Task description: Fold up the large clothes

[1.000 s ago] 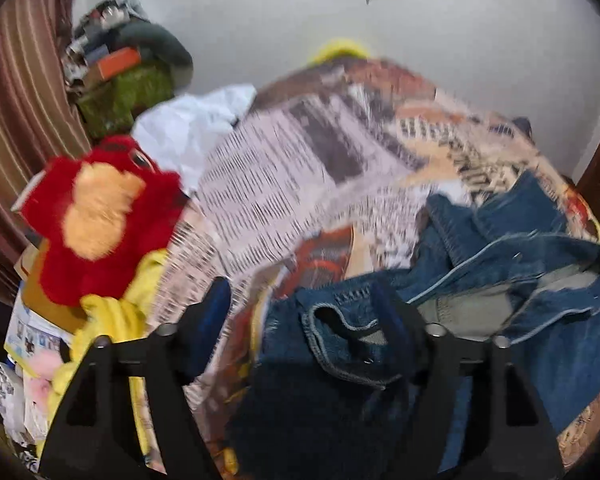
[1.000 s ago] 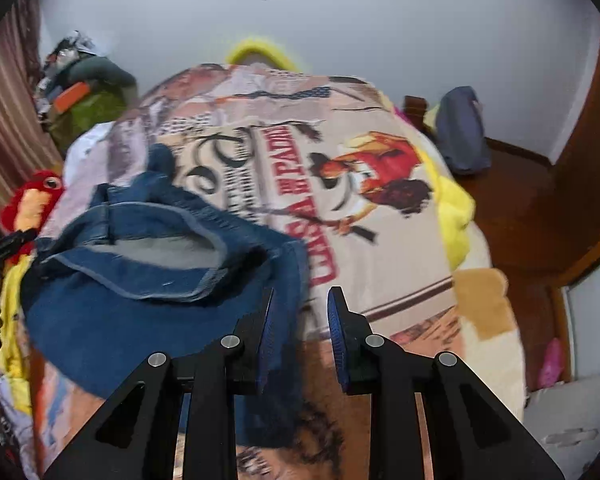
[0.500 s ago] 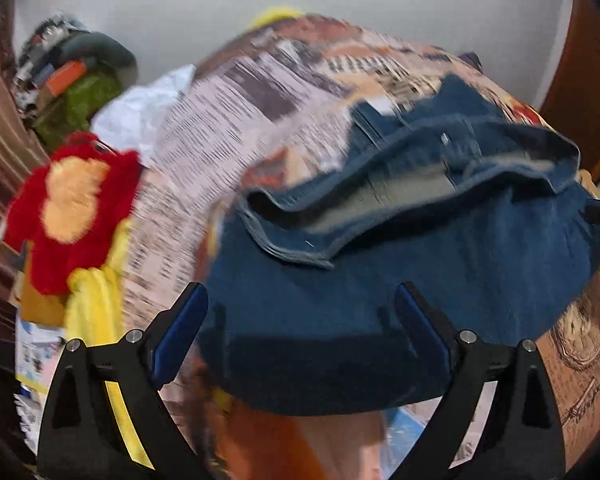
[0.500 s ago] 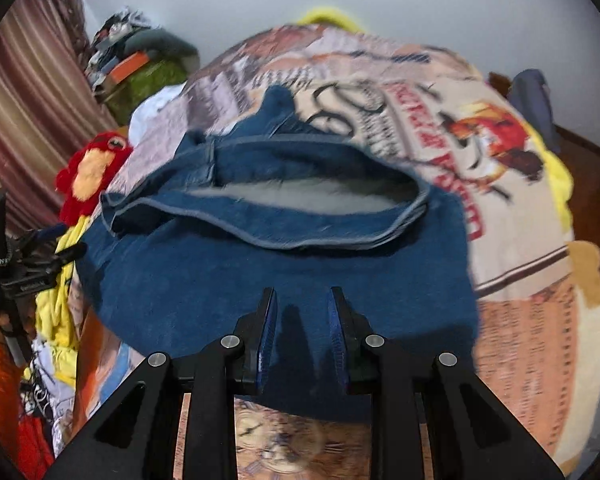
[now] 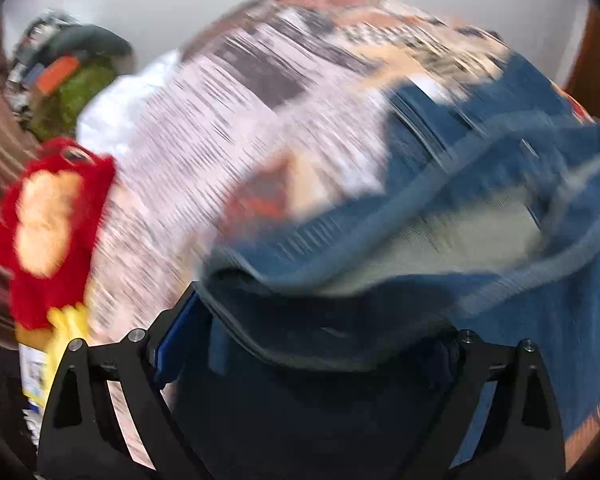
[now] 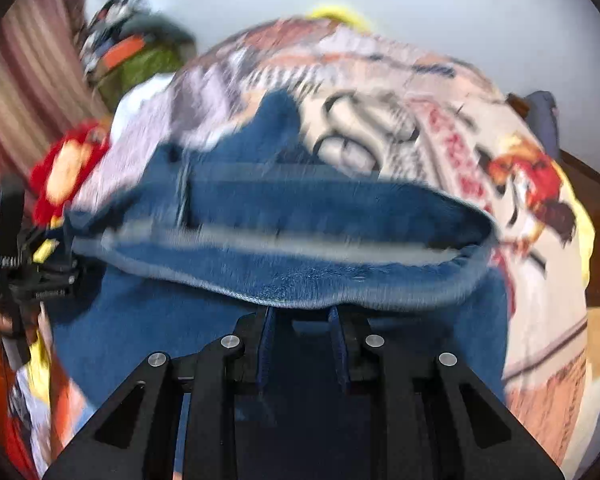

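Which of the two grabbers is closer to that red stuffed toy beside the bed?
The left. The left gripper works at the jeans edge nearest the red toy; the right gripper holds the jeans farther across the bed.

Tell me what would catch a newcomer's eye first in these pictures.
The big blue denim garment dominates, spread across the middle of a bed covered by a colourful printed blanket. A bright red and yellow plush toy sits at the bed's left edge.
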Demonstrator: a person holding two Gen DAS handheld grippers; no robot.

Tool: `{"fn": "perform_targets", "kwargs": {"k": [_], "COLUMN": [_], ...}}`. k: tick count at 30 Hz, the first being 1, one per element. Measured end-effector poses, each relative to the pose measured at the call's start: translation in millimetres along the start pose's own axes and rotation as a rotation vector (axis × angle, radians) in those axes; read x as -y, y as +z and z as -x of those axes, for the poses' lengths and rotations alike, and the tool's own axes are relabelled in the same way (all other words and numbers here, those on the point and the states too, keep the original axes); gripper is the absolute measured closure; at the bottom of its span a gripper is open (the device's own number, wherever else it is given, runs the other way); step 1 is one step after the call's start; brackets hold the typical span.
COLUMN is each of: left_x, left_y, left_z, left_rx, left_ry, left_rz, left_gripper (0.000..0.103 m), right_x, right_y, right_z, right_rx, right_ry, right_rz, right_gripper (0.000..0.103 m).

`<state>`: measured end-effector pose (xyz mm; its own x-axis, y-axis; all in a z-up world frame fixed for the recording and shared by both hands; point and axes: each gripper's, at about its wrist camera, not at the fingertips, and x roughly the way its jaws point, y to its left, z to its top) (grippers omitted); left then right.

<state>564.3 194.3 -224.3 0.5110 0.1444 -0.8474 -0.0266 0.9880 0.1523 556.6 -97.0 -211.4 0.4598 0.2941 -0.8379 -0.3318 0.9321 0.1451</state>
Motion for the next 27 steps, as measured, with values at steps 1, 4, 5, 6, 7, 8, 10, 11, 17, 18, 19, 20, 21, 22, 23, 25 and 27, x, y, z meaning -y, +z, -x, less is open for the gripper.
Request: {"fn": "perform_targets", "kwargs": {"k": [1,4,5,6,7,8,10,11,17,18,19,20,21,22,23,25,27], "left_x": [-5.4,-19.8,-22.1,-22.2,-22.3,-23.5,-31.8,-37.4,-48.2,-45.2,-41.7,-39.4,-34.8,-31.4,-26.9,-14.5,-2.6], "left_y": [11.0,34.7,39.4,43.1,45.2,48.1,53.2,55.0,49.9,46.8,42.9,39.7,34.5,30.8,27.4,18.0,9.8], "left_z": [0.3,-4.5,-7.9,-11.3,-11.9,-12.7,-4.0,0.7,45.7,55.7,66.3,74.1,84.7,91.1,96.7,108.3,114.0], "left_rx": [0.021,0.030,0.021,0.018,0.025,0.037,0.067,0.071,0.127,0.145,0.164,0.177,0.190,0.196,0.201,0.213,0.216], "left_ry": [0.024,0.034,0.026,0.044,0.078,0.110,0.103,0.090,0.027,0.033,0.034,0.028,0.012,-0.003,-0.019,-0.054,-0.096], "left_rz": [0.007,0.054,0.062,0.061,0.061,0.065,0.107,0.137,0.149,0.121,0.097,0.084,0.069,0.056,0.042,0.001,-0.022], "left_gripper": [0.008,0.008,0.007,0.007,0.007,0.007,0.007,0.007,0.007,0.007,0.007,0.007,0.007,0.007,0.007,0.007,0.007], "right_x": [4.2,9.7,10.3,11.2,11.8,13.7,16.9,16.7,3.0,-3.0,-10.2,-18.1,-24.9,-34.7,-40.9,-55.5,-70.7], "right_y": [8.9,32.2,38.1,42.0,44.0,44.3,41.9,40.0,25.1,22.0,20.0,17.3,14.9,10.8,8.6,3.1,-3.0], "right_z": [1.3,0.0,-2.6,-7.2,-12.5,-16.7,-18.7,-16.8,12.4,19.3,26.4,33.7,38.8,45.8,49.0,53.6,56.3], "right_rx": [0.023,0.072,0.094,0.105,0.097,0.085,0.090,0.092,0.079,0.090,0.100,0.111,0.116,0.118,0.116,0.106,0.094], "right_ry": [0.008,-0.036,-0.100,-0.154,-0.182,-0.186,-0.170,-0.168,-0.109,-0.105,-0.096,-0.083,-0.068,-0.042,-0.026,0.013,0.051], "right_rz": [-0.019,-0.043,-0.037,-0.029,-0.024,-0.023,-0.039,-0.042,0.011,0.026,0.043,0.060,0.070,0.086,0.094,0.113,0.128], "right_gripper": [0.082,0.082,0.082,0.082,0.082,0.082,0.082,0.082,0.082,0.082,0.082,0.082,0.082,0.082,0.082,0.082,0.082]}}
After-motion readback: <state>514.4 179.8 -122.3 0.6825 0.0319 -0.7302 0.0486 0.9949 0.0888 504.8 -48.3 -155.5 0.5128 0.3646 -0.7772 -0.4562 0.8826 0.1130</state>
